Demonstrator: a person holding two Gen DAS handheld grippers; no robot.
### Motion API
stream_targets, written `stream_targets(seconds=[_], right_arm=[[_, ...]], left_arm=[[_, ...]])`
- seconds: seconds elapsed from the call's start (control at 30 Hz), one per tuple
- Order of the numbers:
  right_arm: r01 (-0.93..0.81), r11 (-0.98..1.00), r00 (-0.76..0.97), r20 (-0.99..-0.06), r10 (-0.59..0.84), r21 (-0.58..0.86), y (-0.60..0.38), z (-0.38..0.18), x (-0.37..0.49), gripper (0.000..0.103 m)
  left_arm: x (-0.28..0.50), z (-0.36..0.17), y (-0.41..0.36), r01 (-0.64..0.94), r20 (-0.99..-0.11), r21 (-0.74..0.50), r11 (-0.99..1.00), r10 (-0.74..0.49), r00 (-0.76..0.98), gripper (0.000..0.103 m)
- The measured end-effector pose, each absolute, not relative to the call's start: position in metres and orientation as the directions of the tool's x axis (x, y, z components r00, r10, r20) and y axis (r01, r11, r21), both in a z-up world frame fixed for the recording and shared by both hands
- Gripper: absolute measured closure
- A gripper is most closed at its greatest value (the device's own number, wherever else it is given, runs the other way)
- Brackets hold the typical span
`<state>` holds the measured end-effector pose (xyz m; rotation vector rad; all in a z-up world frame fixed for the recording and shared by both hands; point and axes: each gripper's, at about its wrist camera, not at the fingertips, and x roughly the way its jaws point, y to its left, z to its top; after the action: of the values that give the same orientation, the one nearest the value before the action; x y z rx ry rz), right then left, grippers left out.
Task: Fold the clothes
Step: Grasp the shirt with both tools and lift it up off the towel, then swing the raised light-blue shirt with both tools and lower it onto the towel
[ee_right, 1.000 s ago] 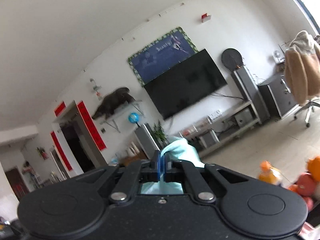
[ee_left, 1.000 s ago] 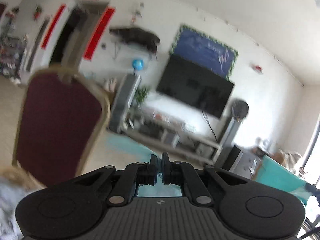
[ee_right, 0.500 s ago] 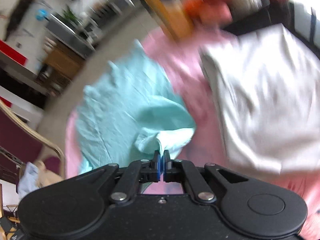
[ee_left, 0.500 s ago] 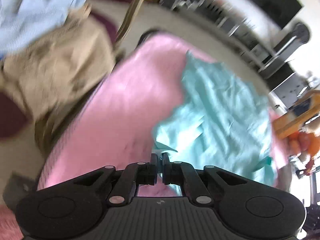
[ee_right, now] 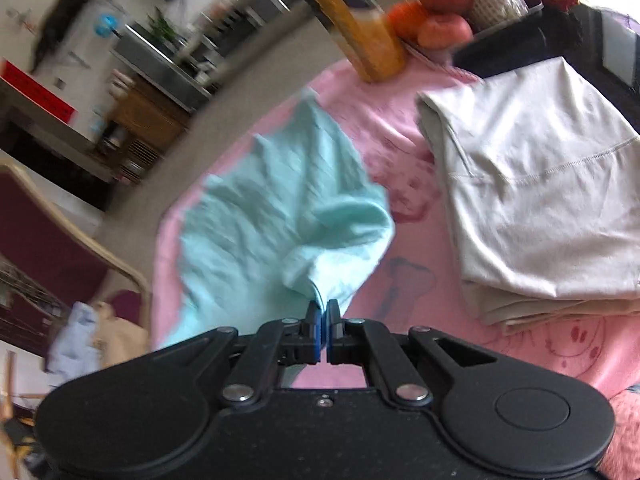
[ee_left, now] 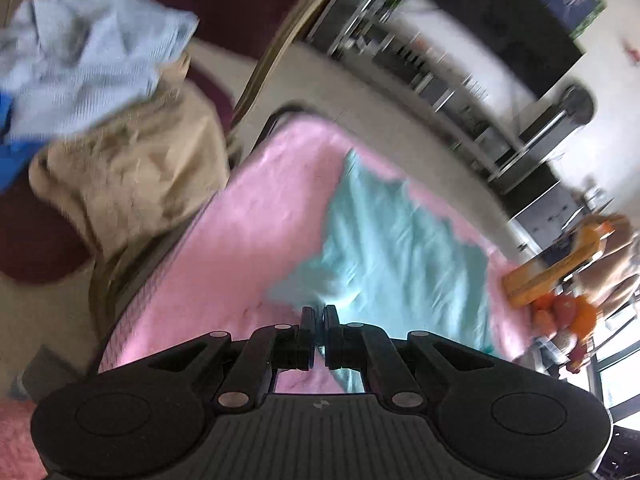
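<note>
The step in hand looks like the laying-out: a light teal garment (ee_right: 280,208) is being spread on the pink blanket (ee_left: 248,232) that covers the counter, ahead of the first fold. Most of the cloth lies on the blanket with wrinkles running through it, while its near edge is lifted toward both cameras.

The right tool (ee_right: 322,312) is nearly closed, and a gathered corner of the teal garment runs straight into the thin gap between its fingers, so it is pinching that corner. The left tool (ee_left: 319,314) is also narrow, with only a slim gap showing. The teal cloth (ee_left: 400,248) reaches right up to its tips, and I judge it holds another edge of the same garment, though blur makes the contact less plain.

The next move probably calls for drawing the two held corners apart and low, so the cloth goes taut and settles flat, then letting go and picking a side to fold over.

To the right, just beside the teal garment, a cream garment (ee_right: 540,184) lies already folded on the blanket. A chair (ee_left: 240,20) off the left end carries a heap of clothes (ee_left: 100,120) that may be waiting their turn.
</note>
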<state>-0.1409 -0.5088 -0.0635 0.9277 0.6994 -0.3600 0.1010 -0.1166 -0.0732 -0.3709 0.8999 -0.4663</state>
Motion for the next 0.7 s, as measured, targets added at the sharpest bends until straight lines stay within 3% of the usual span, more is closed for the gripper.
stream_targets(seconds=[0.1, 0.27, 0.37, 0.43, 0.53, 0.7], right_arm=[[0.470, 0.591, 0.816, -0.578, -0.009, 0.655, -0.506, -0.012, -0.145, 0.101], [0.280, 0.686, 0.947, -0.309, -0.084, 0.672, -0.484, 0.109, -0.172, 0.101], [0.172, 0.744, 0.985, -0.126, -0.119, 0.646, -0.465, 0.170, -0.208, 0.101], [0.136, 0.774, 0.990, -0.054, -0.130, 0.619, -0.457, 0.198, -0.224, 0.101], [0.106, 0.805, 0.990, 0.014, -0.141, 0.584, -0.451, 0.231, -0.233, 0.101], [0.149, 0.795, 0.988, -0.049, -0.148, 0.588, -0.467, 0.244, -0.184, 0.101]], left_arm=[[0.099, -0.006, -0.114, 0.295, -0.539, -0.511, 0.807, -0.569, 0.621, 0.101], [0.060, 0.131, -0.090, 0.450, -0.235, -0.519, 0.727, -0.628, 0.742, 0.101], [0.029, 0.190, -0.066, 0.524, -0.083, -0.501, 0.688, -0.641, 0.763, 0.101], [0.015, 0.217, -0.056, 0.558, -0.017, -0.483, 0.675, -0.645, 0.764, 0.101], [0.011, 0.243, -0.059, 0.574, 0.011, -0.449, 0.685, -0.638, 0.770, 0.100], [0.054, 0.235, -0.099, 0.530, -0.119, -0.421, 0.736, -0.624, 0.773, 0.100]])
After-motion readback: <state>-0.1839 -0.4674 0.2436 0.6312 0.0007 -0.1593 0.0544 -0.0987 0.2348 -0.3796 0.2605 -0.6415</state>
